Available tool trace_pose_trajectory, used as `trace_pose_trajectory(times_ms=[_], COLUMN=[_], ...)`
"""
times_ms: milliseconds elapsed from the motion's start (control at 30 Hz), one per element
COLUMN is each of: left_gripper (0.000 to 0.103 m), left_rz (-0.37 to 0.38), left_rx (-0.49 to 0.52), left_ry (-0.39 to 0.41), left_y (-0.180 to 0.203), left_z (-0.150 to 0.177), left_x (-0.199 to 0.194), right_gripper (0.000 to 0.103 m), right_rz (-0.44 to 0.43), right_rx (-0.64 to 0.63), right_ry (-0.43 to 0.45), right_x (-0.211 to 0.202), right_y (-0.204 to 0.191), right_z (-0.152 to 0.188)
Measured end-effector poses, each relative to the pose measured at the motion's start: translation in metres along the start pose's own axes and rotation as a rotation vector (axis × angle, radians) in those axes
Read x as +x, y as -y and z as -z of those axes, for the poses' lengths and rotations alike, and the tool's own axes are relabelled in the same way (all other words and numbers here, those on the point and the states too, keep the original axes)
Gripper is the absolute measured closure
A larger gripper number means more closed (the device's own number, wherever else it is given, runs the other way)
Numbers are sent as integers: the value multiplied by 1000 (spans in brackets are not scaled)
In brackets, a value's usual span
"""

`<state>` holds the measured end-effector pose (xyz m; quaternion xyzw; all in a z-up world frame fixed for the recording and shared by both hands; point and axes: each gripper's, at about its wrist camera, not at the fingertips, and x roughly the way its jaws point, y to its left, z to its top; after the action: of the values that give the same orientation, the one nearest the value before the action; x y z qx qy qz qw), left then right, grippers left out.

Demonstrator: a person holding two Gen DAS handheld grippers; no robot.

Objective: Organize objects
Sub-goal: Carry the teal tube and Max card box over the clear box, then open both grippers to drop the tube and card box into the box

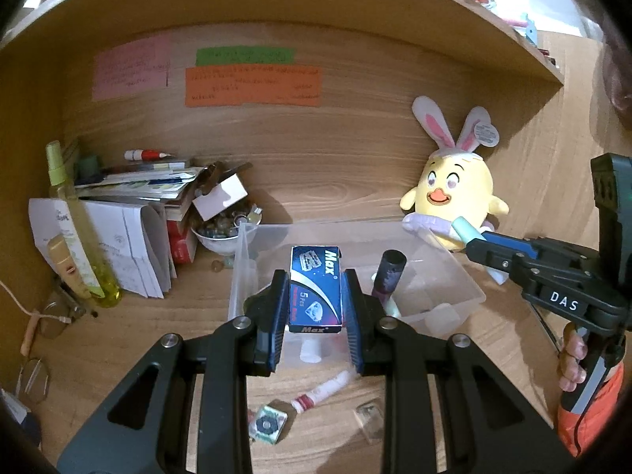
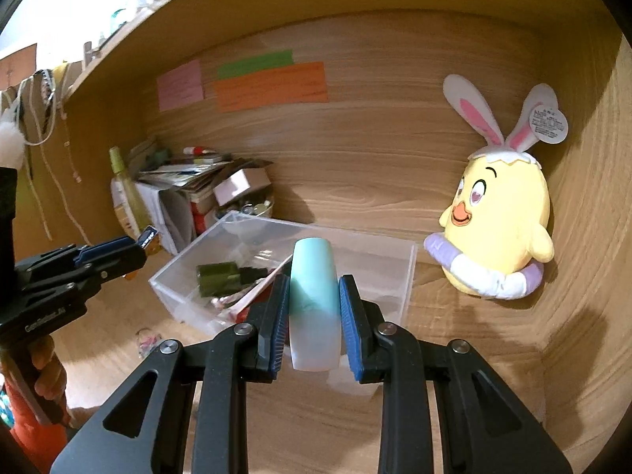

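Note:
My left gripper [image 1: 315,296] is shut on a blue "Max" razor-blade box [image 1: 315,288] and holds it above the near edge of a clear plastic bin [image 1: 458,276]. A dark tube [image 1: 389,274] stands in the bin. My right gripper [image 2: 314,304] is shut on a mint-and-white capsule-shaped case [image 2: 314,300], held over the bin's [image 2: 407,276] near right corner. In the left wrist view the right gripper [image 1: 472,239] comes in from the right with the case [image 1: 464,229] at its tip. In the right wrist view the left gripper [image 2: 138,243] is at the left with the box [image 2: 148,236].
A yellow plush chick [image 1: 454,193] with bunny ears leans at the back right. A pile of papers [image 1: 130,213], a yellow-green bottle [image 1: 75,217] and a bowl of small items [image 1: 225,229] crowd the back left. A small tube [image 1: 322,389], a square trinket [image 1: 268,424] and glasses [image 1: 35,375] lie on the desk.

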<state>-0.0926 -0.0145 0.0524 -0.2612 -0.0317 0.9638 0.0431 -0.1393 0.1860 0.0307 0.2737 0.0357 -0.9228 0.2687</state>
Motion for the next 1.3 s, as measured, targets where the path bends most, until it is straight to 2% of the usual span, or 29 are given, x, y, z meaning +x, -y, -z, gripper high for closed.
trace_pose_trajectory(times_ms=[300, 700, 1300], left_gripper=[76, 76, 76], left_rz=[-10, -16, -11], left_rx=[-16, -33, -26], left_ry=[-45, -141, -198], left_y=[-2, -8, -5], left_z=[-6, 3, 13], left_x=[28, 73, 93], right_gripper=[80, 80, 80], right_rz=[66, 107, 122], right_rx=[7, 23, -16], right_ry=[-32, -116, -206], right_x=[28, 63, 93], right_y=[8, 20, 8], right_z=[-6, 9, 21])
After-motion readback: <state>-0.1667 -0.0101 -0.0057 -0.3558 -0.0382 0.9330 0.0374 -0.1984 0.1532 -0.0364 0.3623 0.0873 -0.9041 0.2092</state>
